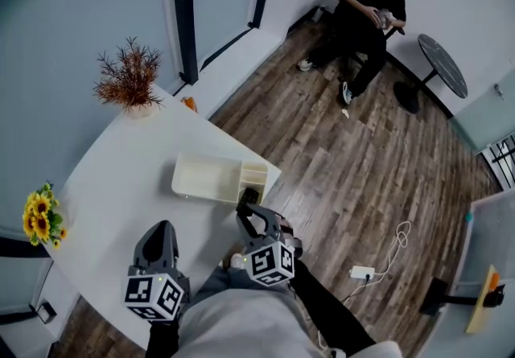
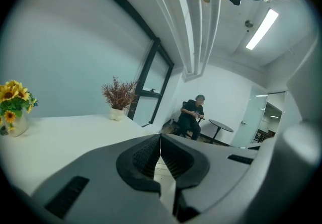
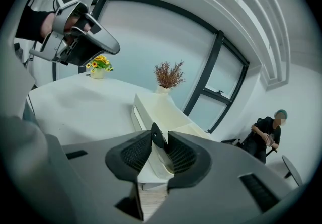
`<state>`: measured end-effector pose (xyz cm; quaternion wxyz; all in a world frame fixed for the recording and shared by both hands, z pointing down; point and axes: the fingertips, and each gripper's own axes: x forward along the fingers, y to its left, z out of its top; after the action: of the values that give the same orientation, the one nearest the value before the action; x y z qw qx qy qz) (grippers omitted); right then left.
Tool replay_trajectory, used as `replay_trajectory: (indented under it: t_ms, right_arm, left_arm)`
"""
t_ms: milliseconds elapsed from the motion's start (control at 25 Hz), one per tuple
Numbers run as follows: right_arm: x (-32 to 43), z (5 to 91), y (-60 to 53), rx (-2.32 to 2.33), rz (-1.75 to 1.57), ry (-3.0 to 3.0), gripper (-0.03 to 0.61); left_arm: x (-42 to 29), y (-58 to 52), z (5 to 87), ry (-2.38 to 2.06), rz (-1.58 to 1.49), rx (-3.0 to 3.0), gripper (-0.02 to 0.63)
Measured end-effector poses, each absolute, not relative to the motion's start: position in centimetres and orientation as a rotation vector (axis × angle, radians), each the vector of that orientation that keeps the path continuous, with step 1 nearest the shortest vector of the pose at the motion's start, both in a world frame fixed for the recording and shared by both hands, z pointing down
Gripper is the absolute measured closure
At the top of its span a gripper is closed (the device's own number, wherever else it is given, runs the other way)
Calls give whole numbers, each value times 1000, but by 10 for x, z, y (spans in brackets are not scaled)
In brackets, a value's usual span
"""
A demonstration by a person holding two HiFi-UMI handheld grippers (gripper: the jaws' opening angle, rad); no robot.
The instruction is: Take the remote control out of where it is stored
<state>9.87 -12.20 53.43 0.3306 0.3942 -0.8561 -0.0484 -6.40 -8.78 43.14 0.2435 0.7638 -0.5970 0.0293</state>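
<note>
In the head view, my right gripper reaches to the near end of the box on the white counter. The remote stands in the end compartment there, right at the jaw tips. My left gripper hangs over the counter's near edge, well apart from the box. A dried plant stands at the counter's far corner and sunflowers at the left edge. A person sits across the room.

In the left gripper view, the jaws are clenched tip to tip with nothing between them. They point over bare counter towards the plant and the seated person.

In the right gripper view, the jaws grasp the remote's dark top end, a ribbed pad tight on each side. The remote is upright, its lower part in the box's compartment. The box runs away from the jaws towards the plant. The left gripper shows at the upper left, above the counter.
</note>
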Motion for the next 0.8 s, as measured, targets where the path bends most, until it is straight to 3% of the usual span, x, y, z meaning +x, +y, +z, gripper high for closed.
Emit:
replay_trajectory:
  t_ms: [800]
  right_arm:
    - [115, 521, -139, 1150, -68, -2235, 503]
  left_arm:
    - [-66, -87, 432, -1632, 68, 2081, 604]
